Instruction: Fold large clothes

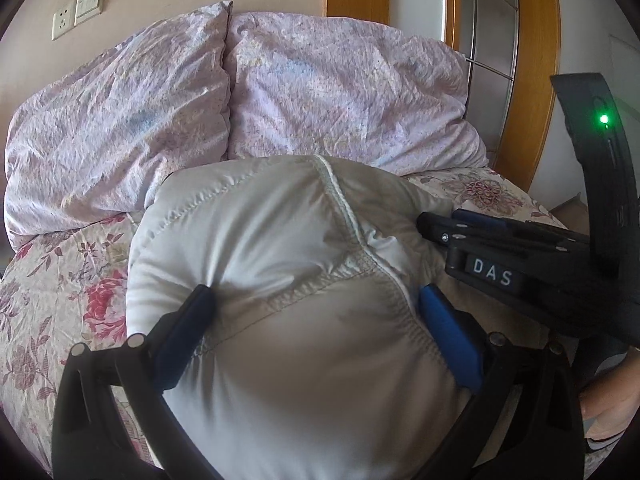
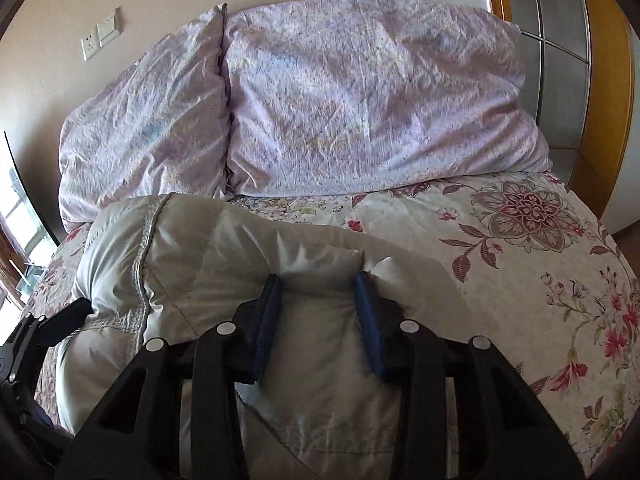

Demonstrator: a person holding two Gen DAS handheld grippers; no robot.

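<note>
A puffy pale grey-white quilted jacket (image 1: pixel 288 248) lies bunched on the flowered bedspread (image 1: pixel 52 280). In the left wrist view my left gripper (image 1: pixel 316 300) straddles a thick bulge of it, and both blue pads (image 1: pixel 440 320) dent the fabric. My right gripper (image 1: pixel 432 226) comes in from the right and bites into the jacket's right side. In the right wrist view the jacket (image 2: pixel 200 248) fills the lower left, and my right gripper (image 2: pixel 318 286) is shut on a raised fold that is squeezed between its pads. My left gripper (image 2: pixel 68 316) shows at the left edge against the jacket.
Two lilac crumpled pillows (image 2: pixel 360 100) lean against the wall at the head of the bed. The bedspread (image 2: pixel 540 280) stretches to the right of the jacket. A wooden door frame (image 1: pixel 536 60) and a wall socket (image 1: pixel 80 12) stand behind. A hand (image 1: pixel 616 392) grips the right tool.
</note>
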